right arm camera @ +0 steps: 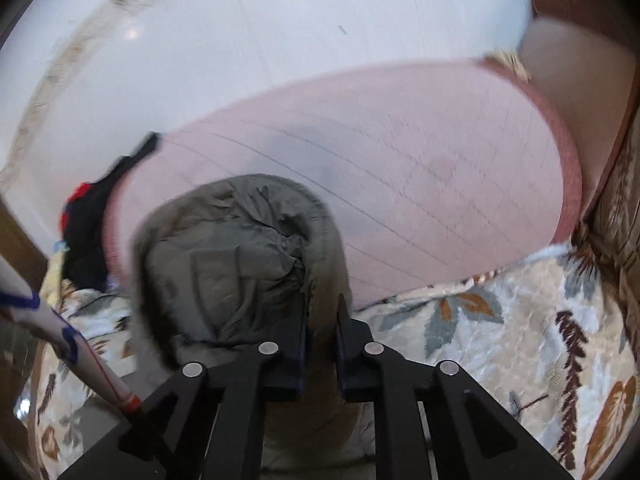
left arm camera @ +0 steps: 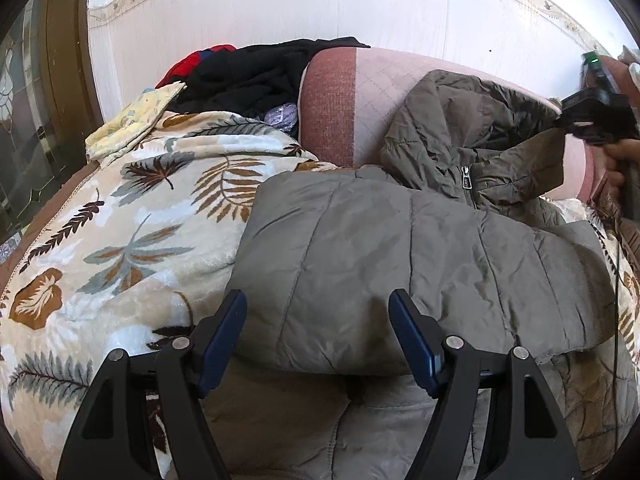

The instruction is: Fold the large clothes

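A grey-olive quilted jacket (left arm camera: 400,240) lies on the sofa seat, its body folded flat and its hood (left arm camera: 460,120) propped against the backrest. My left gripper (left arm camera: 318,300) hovers open over the jacket's near edge, with both blue pads above the fabric and nothing pinched. My right gripper (left arm camera: 596,116), held by a hand, shows at the far right by the hood. In the right wrist view the right gripper (right arm camera: 323,304) is shut on the hood (right arm camera: 232,248), with the hood's rim squeezed between the fingers.
A leaf-patterned blanket (left arm camera: 132,220) covers the seat. The pink sofa backrest (left arm camera: 384,92) stands behind the jacket. Black and red clothes (left arm camera: 248,76) and a yellow cushion (left arm camera: 132,120) are piled at the back left. A thin cable (left arm camera: 618,280) hangs at the right.
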{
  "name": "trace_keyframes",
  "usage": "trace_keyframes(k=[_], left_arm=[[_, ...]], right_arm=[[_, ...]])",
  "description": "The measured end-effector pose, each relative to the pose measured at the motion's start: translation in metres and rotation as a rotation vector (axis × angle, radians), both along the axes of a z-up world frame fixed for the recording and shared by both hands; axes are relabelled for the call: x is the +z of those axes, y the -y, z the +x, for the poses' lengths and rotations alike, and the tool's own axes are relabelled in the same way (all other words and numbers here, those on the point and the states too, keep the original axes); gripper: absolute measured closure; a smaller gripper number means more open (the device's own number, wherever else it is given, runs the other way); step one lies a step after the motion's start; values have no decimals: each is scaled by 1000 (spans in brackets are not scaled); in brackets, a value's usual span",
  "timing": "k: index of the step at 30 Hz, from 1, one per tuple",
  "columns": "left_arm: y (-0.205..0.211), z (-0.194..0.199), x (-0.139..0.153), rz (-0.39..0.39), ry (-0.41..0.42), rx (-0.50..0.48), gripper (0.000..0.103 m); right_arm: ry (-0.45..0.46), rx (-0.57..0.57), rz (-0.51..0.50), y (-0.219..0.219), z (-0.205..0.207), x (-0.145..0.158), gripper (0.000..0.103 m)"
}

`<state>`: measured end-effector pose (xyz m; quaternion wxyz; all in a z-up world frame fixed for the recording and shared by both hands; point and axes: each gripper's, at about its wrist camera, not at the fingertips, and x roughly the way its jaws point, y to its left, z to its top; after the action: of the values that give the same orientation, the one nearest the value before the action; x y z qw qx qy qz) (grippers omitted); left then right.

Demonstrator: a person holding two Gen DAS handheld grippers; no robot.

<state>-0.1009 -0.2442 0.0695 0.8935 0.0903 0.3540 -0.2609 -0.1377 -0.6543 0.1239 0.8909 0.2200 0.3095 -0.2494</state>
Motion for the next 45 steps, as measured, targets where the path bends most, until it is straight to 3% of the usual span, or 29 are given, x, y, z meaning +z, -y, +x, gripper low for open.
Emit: trace_keyframes(k=[7,11,13,15,16,18,24,26,28,30,32,36,42,43,45], left_arm=[[-19,-4,23,-57,56,29,30],[-35,-2,38,-116,79,58,30],[-44,-2,47,-171,83,78,30],[-50,-2,53,-211,84,88,30],[-51,-2,54,-220,84,87,30],[-47,-4,51,-209,80,69,30],[-27,-4,42,-158,87,46,30],[-24,-4,39,-147,82,39,30],[-23,-4,37,-126,95,44,30],[-27,0,37,-127,94,62,30],[-31,4,36,-137,74,76,30],[-34,8,31,-137,43,89,30],[-34,6,34,-146,40,80,30],[-34,5,34,-141,44,79,30],[-34,4,35,-138,57,78,30]], right_arm=[[129,192,-88,-100,-92,28,94],[136,289,-119,-151,-164,1,101],[79,270,-91,-165,-191,-36,101],[38,239,-62,-161,-200,-67,101],[18,213,2,-153,-204,-88,101],[44,175,66,-144,-211,-98,101],[110,253,-60,-144,-170,-41,99],[133,298,-24,-147,-147,-25,87],[199,335,123,-151,-126,-24,41],[244,353,256,-163,-115,-37,34],[209,358,325,-181,-99,-58,34],[241,179,455,-180,-91,-93,34],[310,-25,428,-160,-73,-107,37],[354,-30,445,-152,-66,-111,58],[335,18,470,-146,-55,-114,89]])
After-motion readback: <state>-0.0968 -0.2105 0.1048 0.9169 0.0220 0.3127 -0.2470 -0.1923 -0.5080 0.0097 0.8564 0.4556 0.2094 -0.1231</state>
